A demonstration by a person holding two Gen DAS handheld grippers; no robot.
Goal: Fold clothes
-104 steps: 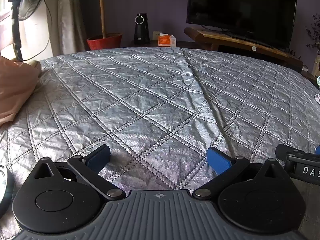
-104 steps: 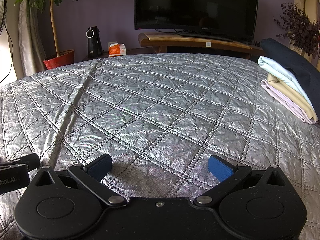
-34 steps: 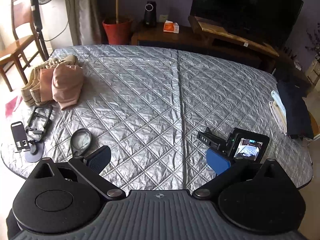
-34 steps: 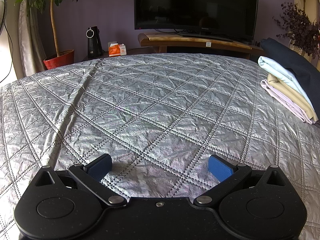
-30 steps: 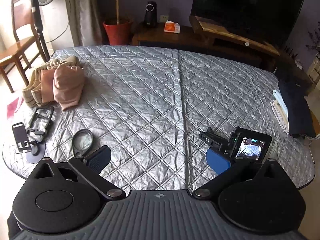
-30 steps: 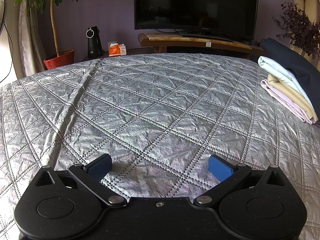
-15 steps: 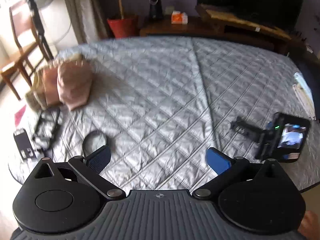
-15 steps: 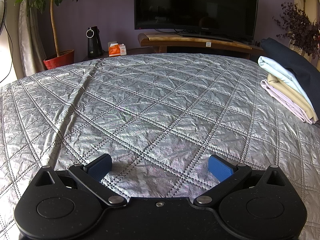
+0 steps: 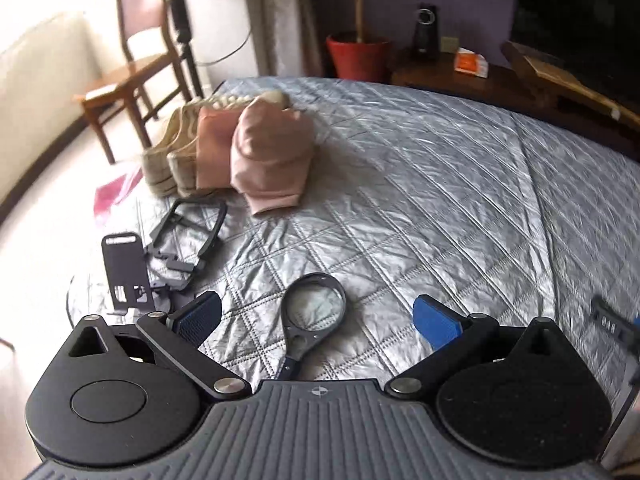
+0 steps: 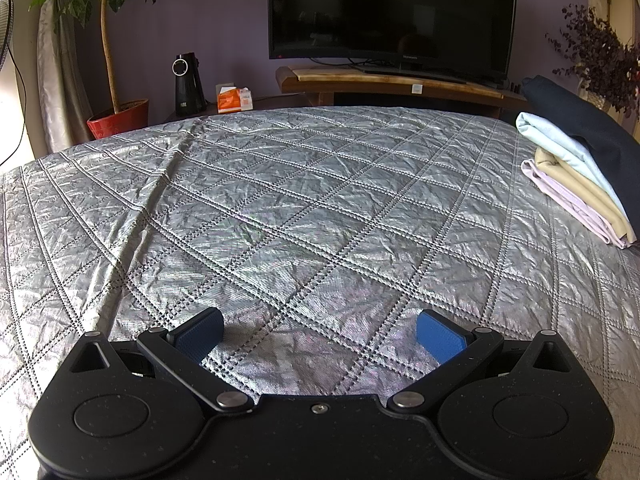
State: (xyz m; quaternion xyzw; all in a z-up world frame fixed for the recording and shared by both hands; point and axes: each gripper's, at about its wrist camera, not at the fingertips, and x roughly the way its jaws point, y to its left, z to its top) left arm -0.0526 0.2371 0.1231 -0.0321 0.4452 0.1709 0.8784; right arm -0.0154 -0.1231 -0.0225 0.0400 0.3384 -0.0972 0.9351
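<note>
Both the left gripper [image 9: 316, 320] and right gripper [image 10: 320, 334] gape wide and empty over the quilt [image 10: 304, 208], a magnifier [image 9: 314, 308] under the left, unfolded pink clothes [image 9: 272, 156] beyond it, folded stack [image 10: 576, 184] far right.

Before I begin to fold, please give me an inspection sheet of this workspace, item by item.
Surface: silver quilted cover, wrinkled, with a long crease on its left part.
Job's things: pile of pink and beige clothes at the left edge; folded stack in pale blue, beige and lilac under a dark cloth at the right edge.
Clutter: magnifying glass, phone stand, black frame.
Grippers: left tool open, empty, above the magnifying glass; right tool open, empty, low over the cover.
Cables: one cord by the fan.
Surroundings: TV, potted plant, wooden chair.
</note>
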